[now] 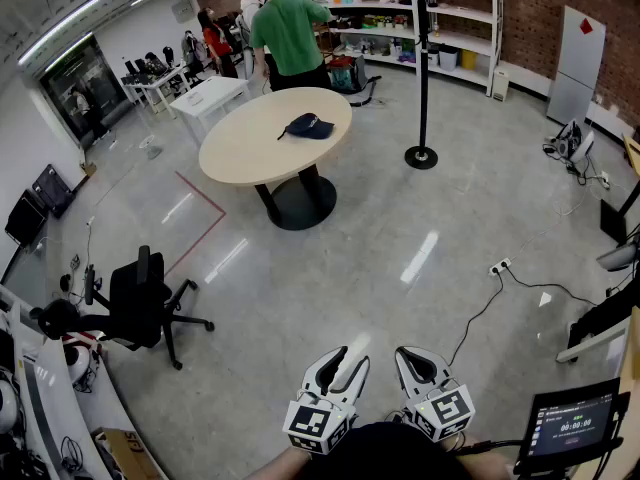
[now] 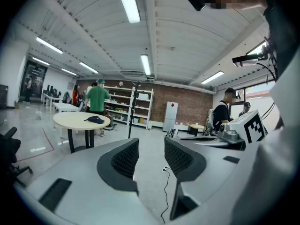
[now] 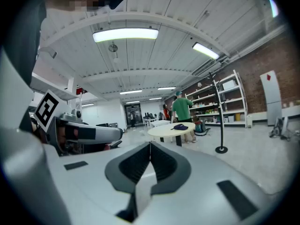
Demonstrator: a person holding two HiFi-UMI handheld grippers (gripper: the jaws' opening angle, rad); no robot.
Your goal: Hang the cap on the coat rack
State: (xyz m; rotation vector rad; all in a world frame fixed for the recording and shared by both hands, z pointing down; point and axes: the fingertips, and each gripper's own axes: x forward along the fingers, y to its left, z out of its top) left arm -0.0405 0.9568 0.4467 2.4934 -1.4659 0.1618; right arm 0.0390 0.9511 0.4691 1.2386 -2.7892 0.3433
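A dark blue cap point(image 1: 309, 126) lies on a round beige table point(image 1: 240, 153) far across the room; the cap point(image 2: 95, 120) shows small in the left gripper view and again, as the cap point(image 3: 180, 127), in the right gripper view. The black coat rack pole point(image 1: 422, 63) stands on a round base right of the table. Both grippers are held low near the person's body, far from the cap. My left gripper point(image 1: 349, 358) has its jaws apart, nothing between them. My right gripper point(image 1: 408, 354) has its tips touching, holding nothing.
A person in a green shirt point(image 1: 290, 34) stands behind the table by white shelves point(image 1: 450, 13). A black office chair point(image 1: 140, 303) stands at the left. Cables and a power strip point(image 1: 498, 266) lie on the floor at the right. A screen point(image 1: 572, 428) sits at the lower right.
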